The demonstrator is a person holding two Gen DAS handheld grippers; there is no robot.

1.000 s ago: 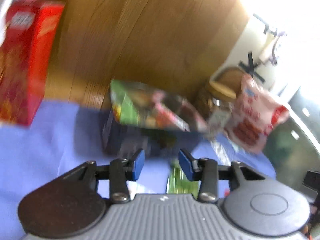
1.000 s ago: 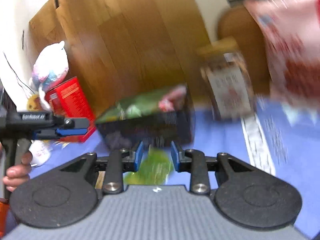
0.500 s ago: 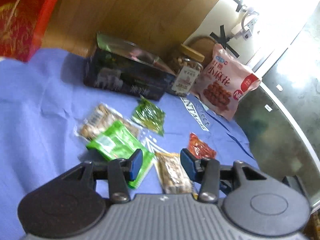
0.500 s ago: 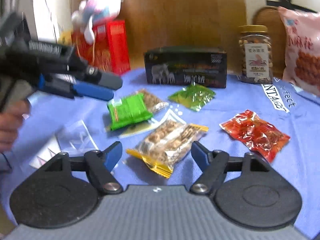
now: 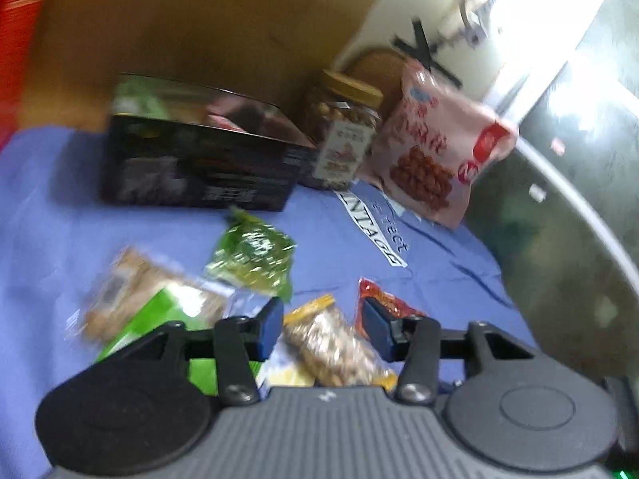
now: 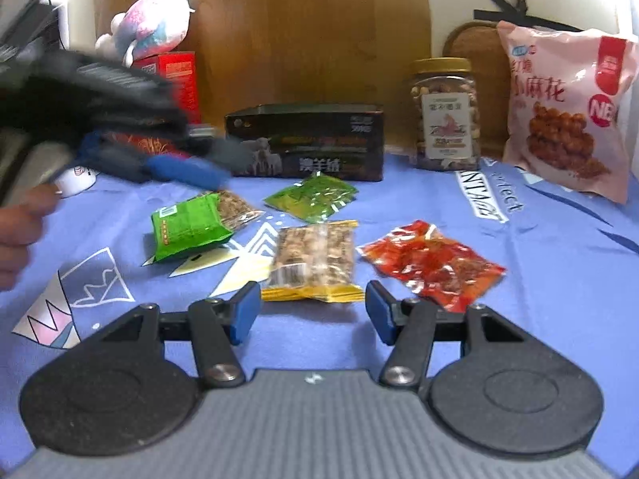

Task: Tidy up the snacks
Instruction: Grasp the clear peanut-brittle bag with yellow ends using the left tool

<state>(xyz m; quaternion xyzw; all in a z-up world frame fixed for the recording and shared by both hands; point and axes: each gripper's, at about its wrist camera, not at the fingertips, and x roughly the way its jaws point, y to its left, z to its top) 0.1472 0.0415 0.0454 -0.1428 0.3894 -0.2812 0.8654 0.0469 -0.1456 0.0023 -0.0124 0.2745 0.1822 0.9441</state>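
Several small snack packets lie on a blue cloth (image 6: pixel 539 279): a yellow-edged nut packet (image 6: pixel 313 259), a red packet (image 6: pixel 433 265), a shiny green packet (image 6: pixel 313 197), a bright green packet (image 6: pixel 185 227) and a clear nut packet (image 6: pixel 235 205). A black open box (image 6: pixel 307 147) stands behind them. My right gripper (image 6: pixel 311 311) is open and empty, just short of the yellow-edged packet. My left gripper (image 5: pixel 323 329) is open and empty above the same packet (image 5: pixel 335 347); it also shows blurred at the left of the right wrist view (image 6: pixel 175 167).
A nut jar (image 6: pixel 445 115) and a pink snack bag (image 6: pixel 567 111) stand at the back right. A red box (image 6: pixel 175 80) with a plush toy (image 6: pixel 151 26) on it stands at the back left. Wooden panels rise behind.
Both grippers have pulled back from the black box and come low over the loose packets. Both have opened wider. The right one has swung to face the yellow-edged packet.
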